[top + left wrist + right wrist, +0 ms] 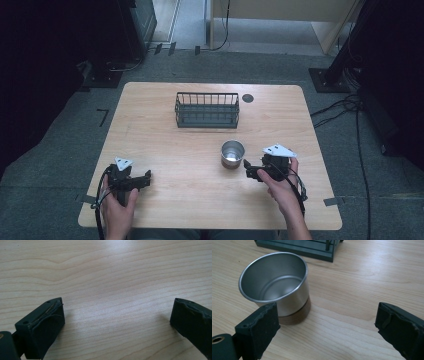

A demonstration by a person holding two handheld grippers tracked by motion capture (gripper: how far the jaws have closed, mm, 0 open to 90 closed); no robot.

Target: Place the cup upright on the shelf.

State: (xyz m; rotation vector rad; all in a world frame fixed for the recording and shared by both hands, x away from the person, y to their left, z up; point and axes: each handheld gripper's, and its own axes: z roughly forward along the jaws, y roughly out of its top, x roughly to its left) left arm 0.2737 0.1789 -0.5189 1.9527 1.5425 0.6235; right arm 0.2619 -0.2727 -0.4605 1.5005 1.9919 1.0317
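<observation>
A shiny steel cup [233, 153] with a wooden base stands upright and empty on the wooden table [200, 200], right of centre. My right gripper [247, 169] lies just to the cup's right and points left toward it. In the right gripper view the cup [277, 285] sits ahead of the left jaw and outside the gap; my right gripper [327, 312] is open with only bare table between its jaws. My left gripper [148, 178] rests near the table's front left corner, pointing right. In its own view my left gripper [117, 307] stands wide open over bare wood.
A black wire basket [207, 110] stands empty at the back middle of the table, and its corner [312, 247] rises behind the cup. A dark round cable hole [248, 98] lies to its right. Cables and stand feet lie on the floor around the table.
</observation>
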